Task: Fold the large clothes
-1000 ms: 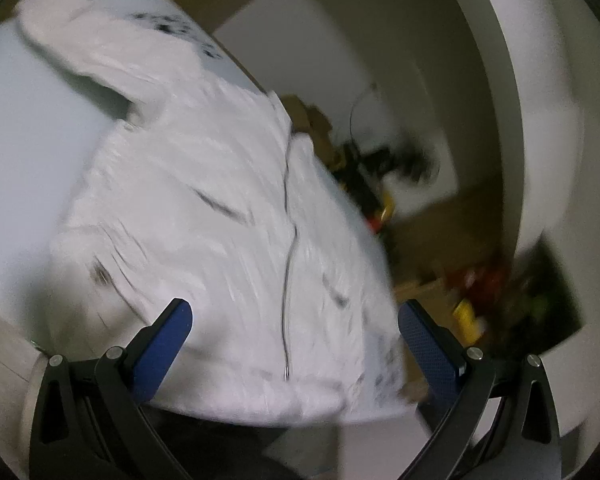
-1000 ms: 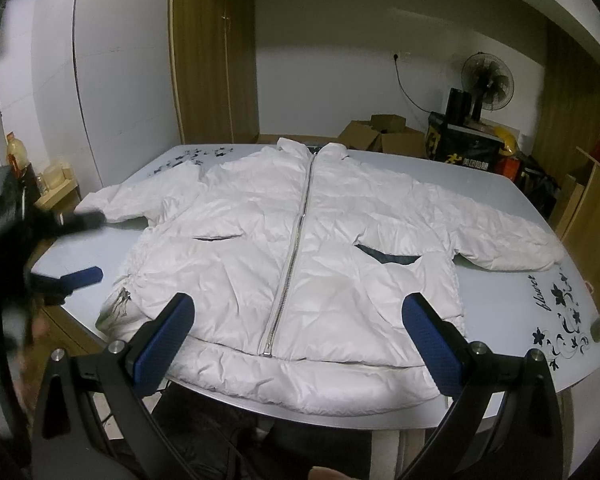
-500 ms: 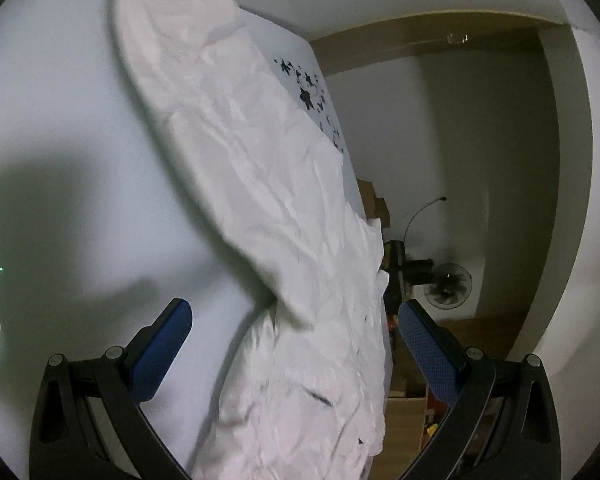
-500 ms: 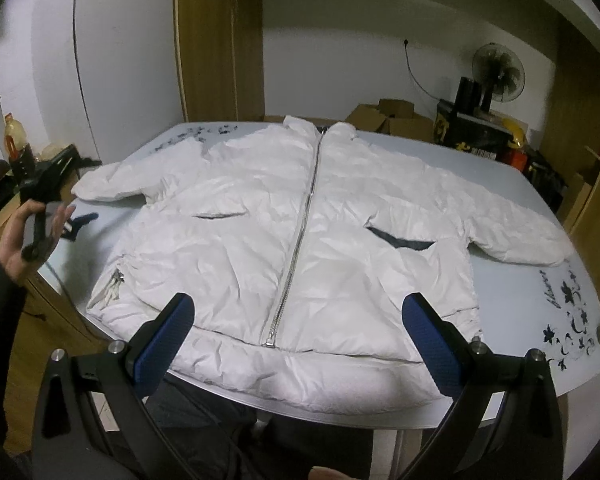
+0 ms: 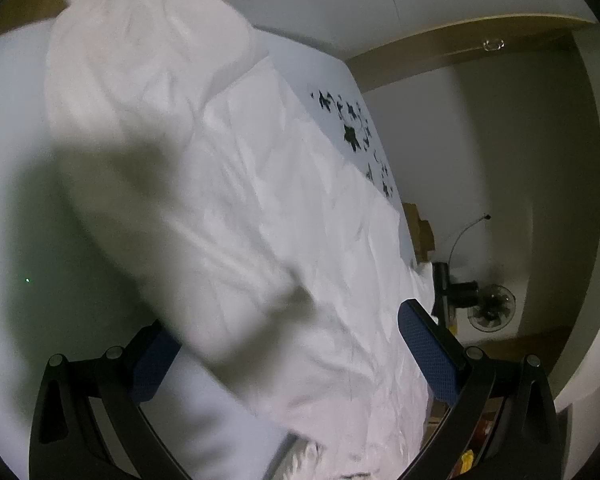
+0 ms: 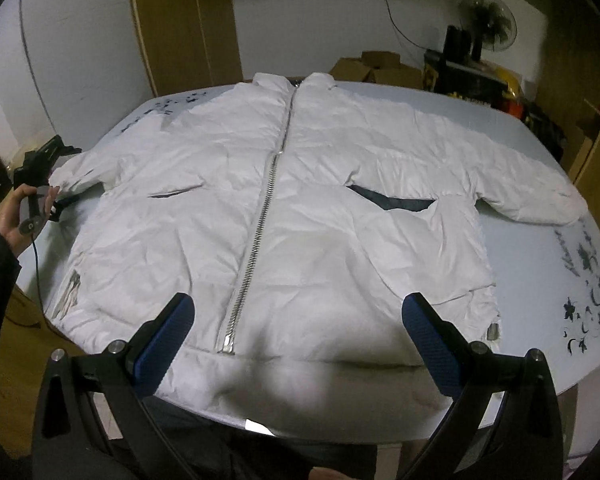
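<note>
Lengthwise, jacket (image 6: 284,216) lies flat, collar away from right gripper (image 6: 296,344)

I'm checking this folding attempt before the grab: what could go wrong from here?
1. The left gripper is open around the sleeve end; puffy fabric may slip out, or only its top layer get pinched.
2. The jacket hem overhangs the table edge, so pulling the sleeve could drag it off.
3. The right gripper hangs open above the hem, pinning nothing, so the body may shift during the fold.
</note>
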`<state>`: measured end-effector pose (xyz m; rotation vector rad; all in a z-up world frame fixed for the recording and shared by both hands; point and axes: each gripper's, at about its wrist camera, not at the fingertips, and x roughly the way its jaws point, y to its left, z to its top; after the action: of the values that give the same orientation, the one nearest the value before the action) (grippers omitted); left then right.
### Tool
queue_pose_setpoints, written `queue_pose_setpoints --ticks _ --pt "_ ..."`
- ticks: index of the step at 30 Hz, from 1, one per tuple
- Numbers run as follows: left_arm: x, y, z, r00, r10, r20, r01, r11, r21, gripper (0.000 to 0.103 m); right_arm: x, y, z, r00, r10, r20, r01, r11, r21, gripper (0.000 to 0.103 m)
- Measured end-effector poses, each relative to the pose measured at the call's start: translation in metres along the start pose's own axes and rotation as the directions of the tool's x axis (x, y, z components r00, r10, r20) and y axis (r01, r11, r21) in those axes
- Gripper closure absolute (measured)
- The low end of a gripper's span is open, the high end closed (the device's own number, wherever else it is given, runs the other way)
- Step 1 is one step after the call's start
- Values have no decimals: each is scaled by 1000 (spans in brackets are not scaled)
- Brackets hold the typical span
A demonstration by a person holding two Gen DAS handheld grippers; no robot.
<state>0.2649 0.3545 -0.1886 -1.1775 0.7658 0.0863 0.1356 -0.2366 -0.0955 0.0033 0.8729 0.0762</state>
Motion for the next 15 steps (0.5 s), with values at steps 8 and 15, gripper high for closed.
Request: queue_pose_setpoints --ticks 8,15 --pt "2 -1 38 988 84 133 -87 996 18 2 34 -9 19 997 -6 -71 9 999 36 0" --pt "1 0 67 962 183 200 -205 975 92 26 62 -7 38 989 9 -144 -3 999 48 0"
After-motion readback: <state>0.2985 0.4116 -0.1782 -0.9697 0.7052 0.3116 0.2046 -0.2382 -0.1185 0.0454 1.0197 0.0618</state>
